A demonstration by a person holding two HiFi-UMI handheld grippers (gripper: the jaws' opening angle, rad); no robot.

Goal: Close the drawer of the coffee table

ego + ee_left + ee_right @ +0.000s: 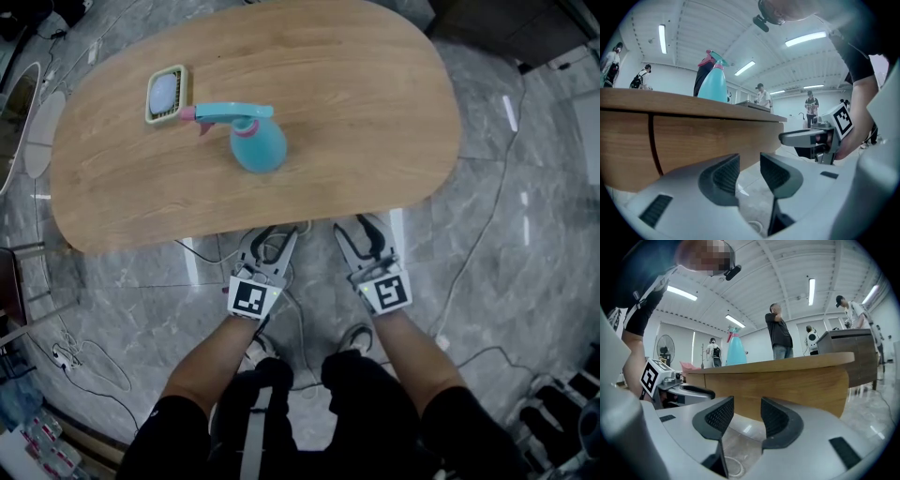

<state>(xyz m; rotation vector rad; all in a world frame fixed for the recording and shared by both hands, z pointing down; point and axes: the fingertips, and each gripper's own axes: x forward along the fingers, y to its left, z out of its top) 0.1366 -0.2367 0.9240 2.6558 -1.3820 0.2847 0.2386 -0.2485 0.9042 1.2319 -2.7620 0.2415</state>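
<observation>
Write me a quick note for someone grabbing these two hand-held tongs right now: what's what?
Left tongs: open, empty, facing the near side of the oval wooden coffee table.
Right tongs: open, empty, beside them.
Drawer: its wooden front panel looks flush with the table's side; nothing juts out in the head view.
Done: drawer appears shut.
Left: perhaps confirm it is fully in, then withdraw.
A teal plastic spray bottle stands on top.

We can read no words, brands or numbers anywhere. The only signs are black-and-white square markers [251, 296], one on the left hand-held gripper [272, 234] and one on the right hand-held gripper [367, 227], both just beside the surface [356, 112].
</observation>
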